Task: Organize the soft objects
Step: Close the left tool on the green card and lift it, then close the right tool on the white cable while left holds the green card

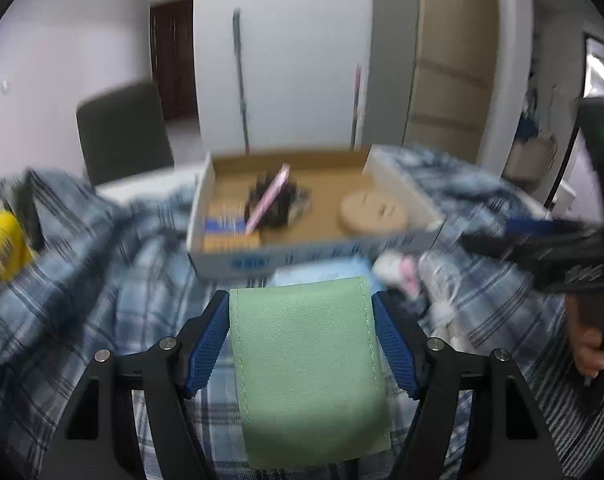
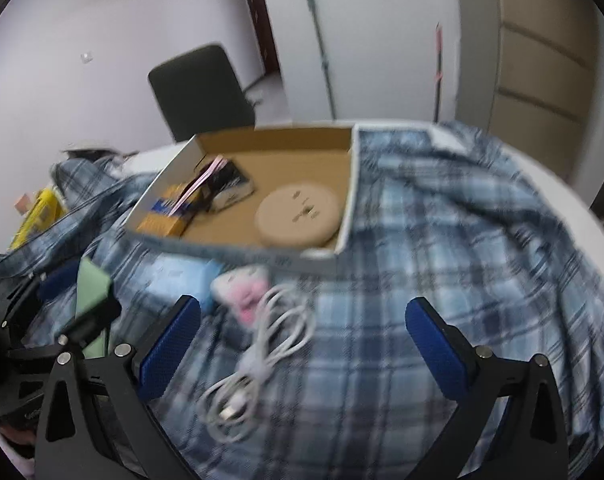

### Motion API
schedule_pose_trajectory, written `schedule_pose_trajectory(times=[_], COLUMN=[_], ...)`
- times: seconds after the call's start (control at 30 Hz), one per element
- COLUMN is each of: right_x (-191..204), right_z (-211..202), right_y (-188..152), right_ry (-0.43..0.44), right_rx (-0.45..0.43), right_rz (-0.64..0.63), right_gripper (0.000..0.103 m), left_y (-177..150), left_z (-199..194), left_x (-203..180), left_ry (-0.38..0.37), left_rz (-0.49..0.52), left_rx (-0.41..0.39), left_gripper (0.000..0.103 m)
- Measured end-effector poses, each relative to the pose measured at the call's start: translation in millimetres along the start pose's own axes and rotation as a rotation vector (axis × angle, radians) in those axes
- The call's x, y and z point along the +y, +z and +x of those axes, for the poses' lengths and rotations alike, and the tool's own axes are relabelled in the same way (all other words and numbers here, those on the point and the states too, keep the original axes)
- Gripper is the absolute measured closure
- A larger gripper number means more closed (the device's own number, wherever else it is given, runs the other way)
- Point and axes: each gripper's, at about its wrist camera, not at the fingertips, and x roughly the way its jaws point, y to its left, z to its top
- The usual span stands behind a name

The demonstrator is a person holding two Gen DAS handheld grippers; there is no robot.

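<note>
Green stitched leatherette pouch (image 1: 308, 368), flat, clamped in left tongs (image 1: 300, 338); right tongs (image 2: 302, 344) wide.

You've got a mint-green pouch (image 1: 308, 364), a blue-and-white plaid shirt (image 2: 442, 248), blue gripper pads (image 1: 207, 344), and a tan disc (image 2: 297, 216).

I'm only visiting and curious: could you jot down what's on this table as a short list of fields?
Surface cover: blue plaid shirt spread out
Box: open cardboard box on the shirt
In box: round tan disc, small packs
In front of box: coiled white cable, pink and white item
Left gripper: jaws closed on a green pouch
Right gripper: jaws open, empty, above the cable
</note>
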Motion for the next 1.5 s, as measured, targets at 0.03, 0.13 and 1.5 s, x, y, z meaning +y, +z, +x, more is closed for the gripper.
schedule_pose_trajectory(times=[0.03,0.13,1.5], right_x=[2.2,7.0,56.2], right_z=[2.1,12.4,-44.6], right_y=[-1.5,-7.4,-44.4], right_ry=[0.023,0.077,-0.109], right_rx=[0.038,0.159,-0.387], right_rz=[0.012,0.069,-0.258], right_gripper=[0.001,0.009,0.079], left_y=[0.9,3.4,4.1], left_z=[-10.1,-31.3,-63.0], left_x=[-2.1,-6.0,-0.3], left_ry=[-0.002,0.002,0.033], left_rz=[0.007,0.018,-0.027], left_rx=[-0.055,-0.173,-0.358], left_gripper=[0.03,0.03,0.03])
